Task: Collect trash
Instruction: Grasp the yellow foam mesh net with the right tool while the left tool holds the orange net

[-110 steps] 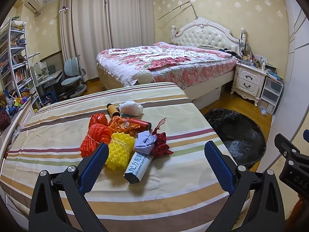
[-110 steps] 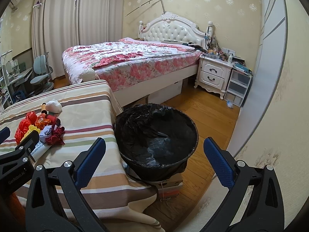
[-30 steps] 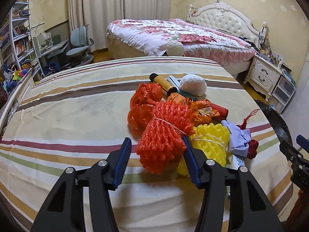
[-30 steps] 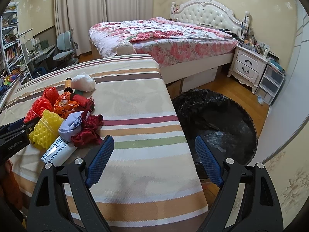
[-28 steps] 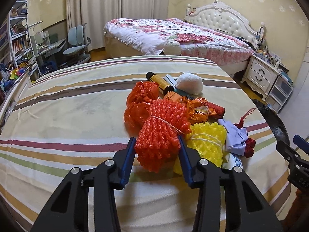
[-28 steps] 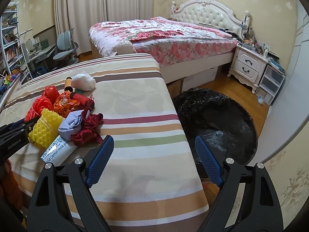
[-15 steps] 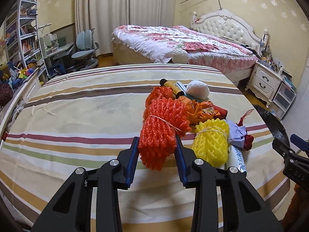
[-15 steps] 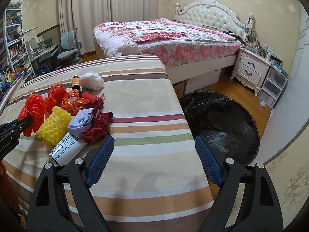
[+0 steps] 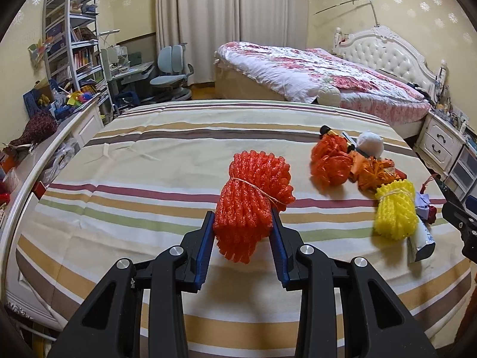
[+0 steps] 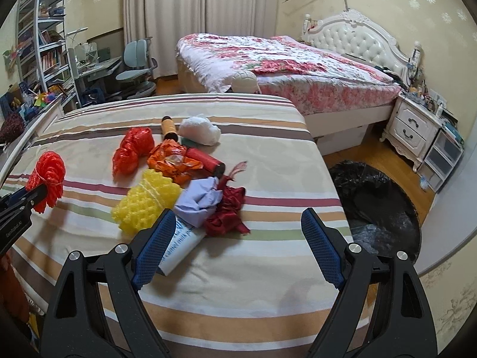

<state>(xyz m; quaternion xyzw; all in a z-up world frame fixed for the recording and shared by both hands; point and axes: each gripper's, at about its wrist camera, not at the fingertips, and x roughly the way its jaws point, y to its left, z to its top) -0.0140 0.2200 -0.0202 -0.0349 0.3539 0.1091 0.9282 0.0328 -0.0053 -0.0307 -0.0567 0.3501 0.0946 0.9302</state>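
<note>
Striped bedspread, floral bed behind, left tongs pinching orange foam net, right tongs spread

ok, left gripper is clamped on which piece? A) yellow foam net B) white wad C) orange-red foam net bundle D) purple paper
C: the left gripper has its blue pads pressed on both sides of the orange-red foam net bundle, apart from the pile.

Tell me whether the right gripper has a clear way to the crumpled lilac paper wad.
Probably yes: the right gripper is open, and the crumpled lilac paper wad lies uncovered just ahead, though pressed against the dark red cloth.
</note>
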